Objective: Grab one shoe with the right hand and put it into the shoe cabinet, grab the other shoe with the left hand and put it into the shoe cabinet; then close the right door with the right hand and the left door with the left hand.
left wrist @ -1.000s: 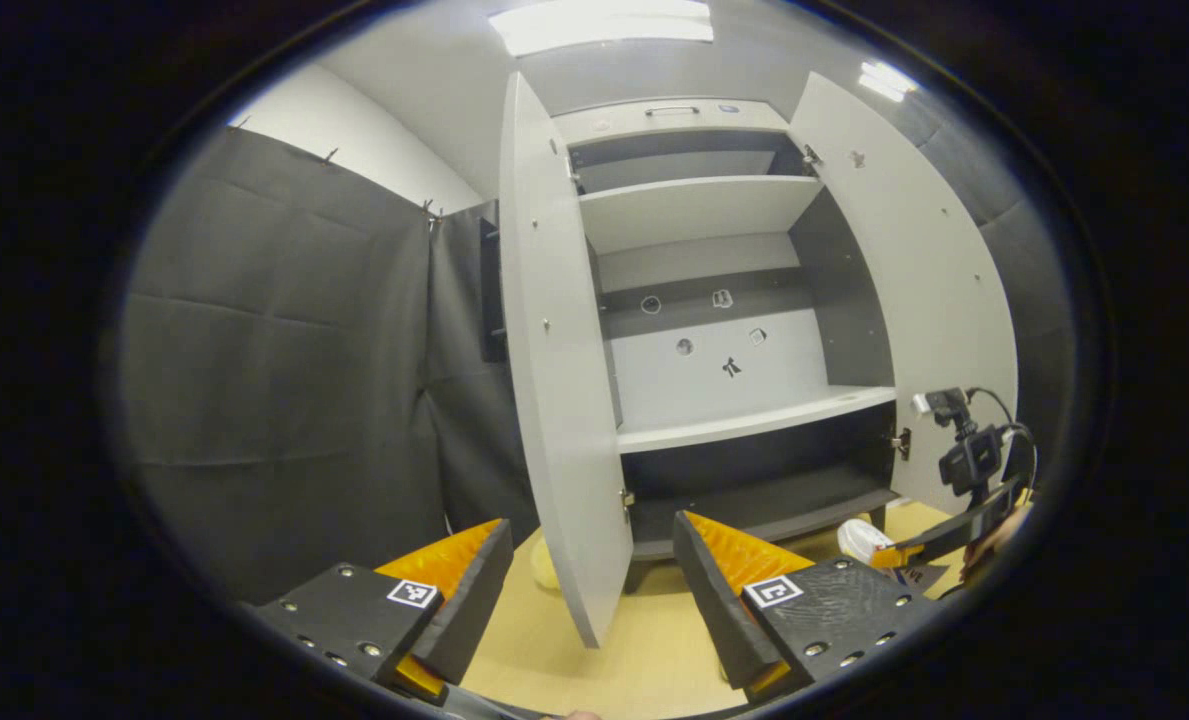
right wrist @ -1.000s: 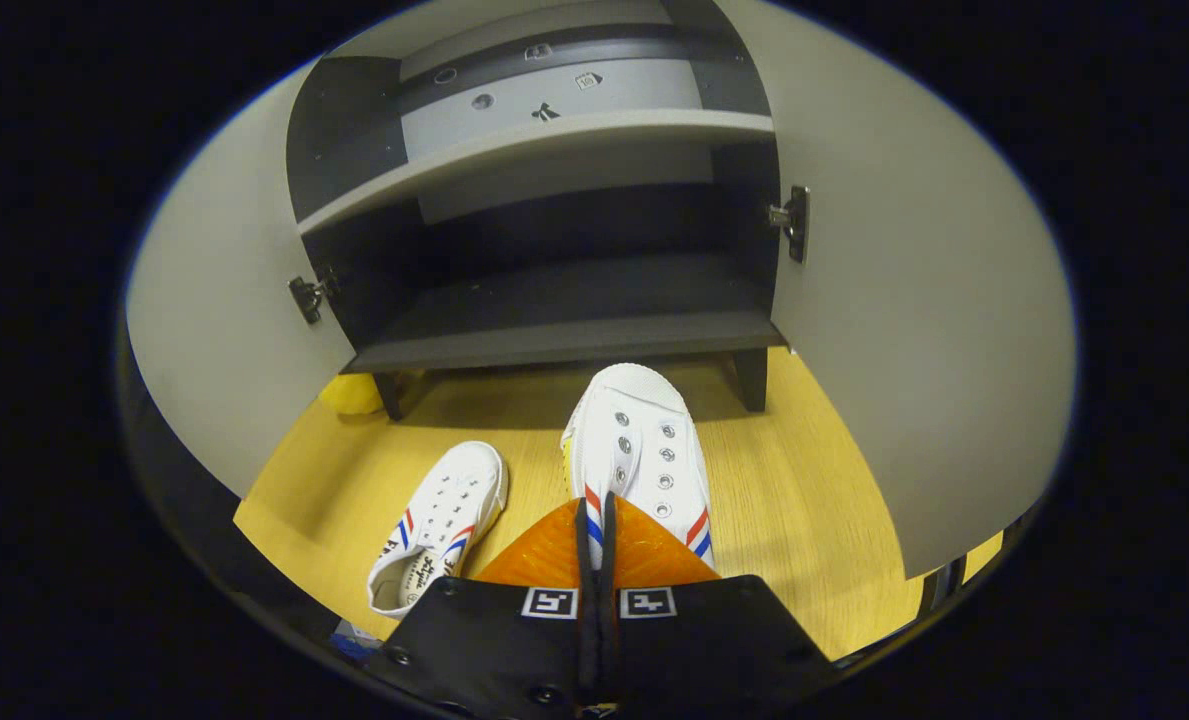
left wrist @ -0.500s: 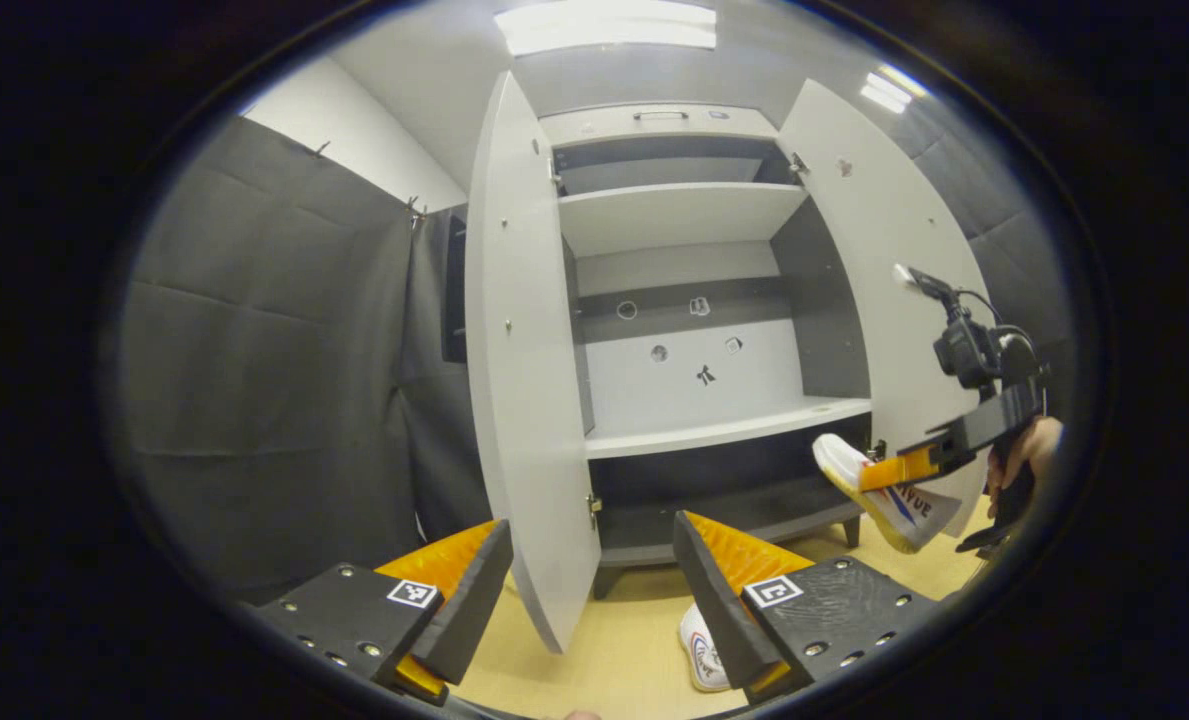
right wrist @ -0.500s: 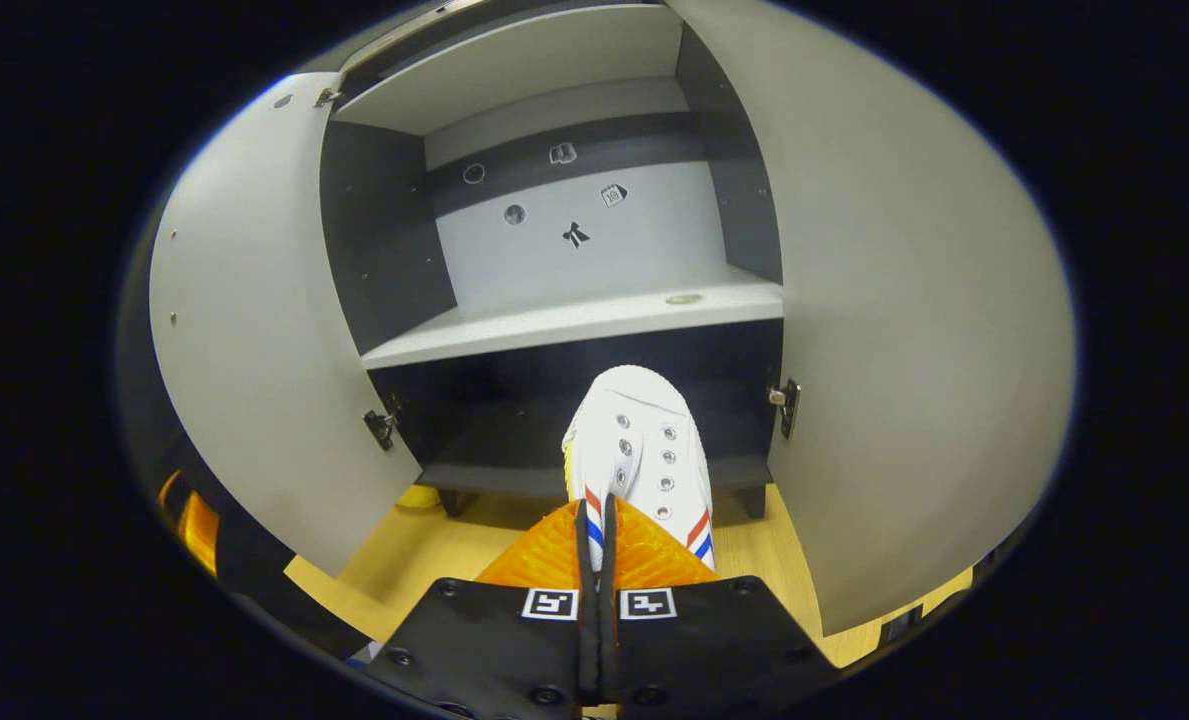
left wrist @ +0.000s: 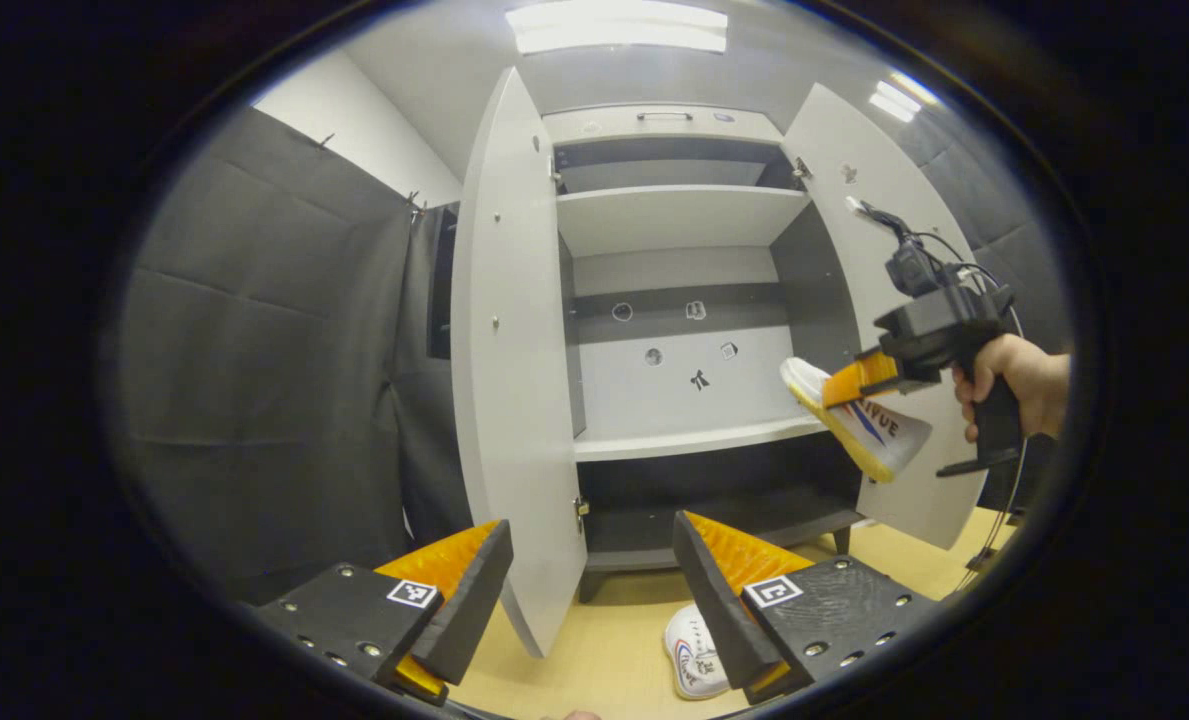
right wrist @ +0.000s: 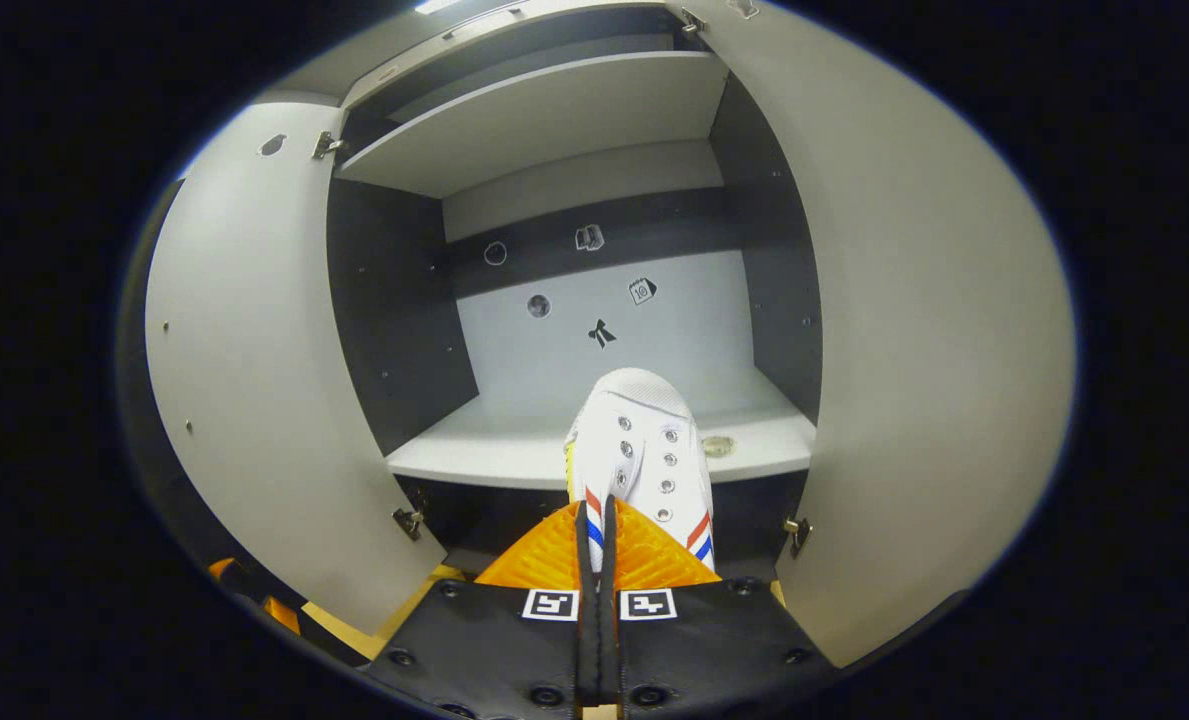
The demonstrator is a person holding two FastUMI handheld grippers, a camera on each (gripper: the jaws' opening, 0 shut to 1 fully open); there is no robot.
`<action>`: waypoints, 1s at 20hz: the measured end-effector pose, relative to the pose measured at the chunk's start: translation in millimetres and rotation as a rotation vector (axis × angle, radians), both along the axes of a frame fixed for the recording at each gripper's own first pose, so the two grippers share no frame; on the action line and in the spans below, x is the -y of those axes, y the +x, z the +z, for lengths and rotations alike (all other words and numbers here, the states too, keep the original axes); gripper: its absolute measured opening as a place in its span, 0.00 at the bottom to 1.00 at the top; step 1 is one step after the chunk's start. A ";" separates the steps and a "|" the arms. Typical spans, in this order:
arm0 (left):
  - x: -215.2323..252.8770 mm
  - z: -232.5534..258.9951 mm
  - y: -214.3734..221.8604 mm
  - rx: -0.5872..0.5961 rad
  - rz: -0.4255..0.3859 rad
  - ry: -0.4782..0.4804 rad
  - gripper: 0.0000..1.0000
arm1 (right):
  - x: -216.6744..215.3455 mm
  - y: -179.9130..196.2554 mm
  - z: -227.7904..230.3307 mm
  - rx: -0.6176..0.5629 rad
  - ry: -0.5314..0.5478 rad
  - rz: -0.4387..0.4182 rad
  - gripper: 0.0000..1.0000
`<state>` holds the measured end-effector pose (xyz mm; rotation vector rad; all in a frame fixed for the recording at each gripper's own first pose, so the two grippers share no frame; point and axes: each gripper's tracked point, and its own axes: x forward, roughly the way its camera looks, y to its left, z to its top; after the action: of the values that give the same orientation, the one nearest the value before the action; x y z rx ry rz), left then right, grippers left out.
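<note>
Two white shoes with red and blue side stripes are in play. One shoe [right wrist: 639, 455] sits clamped between the fingers of the right gripper [right wrist: 594, 530], which are pressed nearly together on its heel end, toe pointing at the middle shelf [right wrist: 514, 455] of the shoe cabinet [left wrist: 674, 215]. In the left gripper view the same shoe [left wrist: 859, 420] hangs in the air, toe up and tilted, just in front of that shelf's right end, with the right gripper [left wrist: 859, 378] held by a hand [left wrist: 1019, 380]. The second shoe [left wrist: 692, 655] lies on the yellow wooden floor [left wrist: 604, 650] below the cabinet, partly hidden behind a finger of the left gripper [left wrist: 594, 590], whose fingers stand wide apart and hold nothing.

The cabinet has two doors, both swung open: the left door [left wrist: 509, 360] and the right door [left wrist: 884, 260]. Three light shelves are visible, plus a dark bottom board. Five small stickers dot the back panel [right wrist: 604, 330]; their marks are too small to read. The held shoe's side carries dark lettering, not legible. Each gripper bears two square black-and-white markers.
</note>
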<state>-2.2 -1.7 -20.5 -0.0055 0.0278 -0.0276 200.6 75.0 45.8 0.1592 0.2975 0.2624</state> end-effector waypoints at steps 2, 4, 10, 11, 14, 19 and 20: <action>0.0 1.2 0.7 0.003 0.004 -0.002 0.93 | -0.1 21.9 14.9 0.023 -0.007 -0.009 0.01; -0.2 0.3 0.7 -0.001 0.007 -0.004 0.93 | -1.8 43.6 26.9 0.036 -0.015 -0.014 0.01; -1.1 -6.2 0.0 -0.023 0.014 -0.020 0.93 | -6.5 113.0 46.7 0.051 -0.034 -0.046 0.00; -0.9 -6.2 -0.1 -0.027 0.014 -0.021 0.93 | -5.7 124.9 43.4 0.037 -0.048 -0.054 0.01; -1.7 -8.0 -0.6 -0.038 0.013 -0.019 0.94 | -4.0 157.3 27.4 -0.009 -0.076 -0.087 0.01; -2.5 -10.2 -2.4 -0.059 0.011 -0.002 0.94 | -5.0 182.5 -1.6 -0.097 -0.092 -0.125 0.01; -2.1 -10.9 -1.9 -0.063 0.010 -0.002 0.93 | -5.3 185.0 -5.4 -0.106 -0.096 -0.132 0.01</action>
<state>-4.1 0.4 -31.4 -0.0083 0.0909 -0.0179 385.5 80.2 40.4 0.0978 0.4021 0.1090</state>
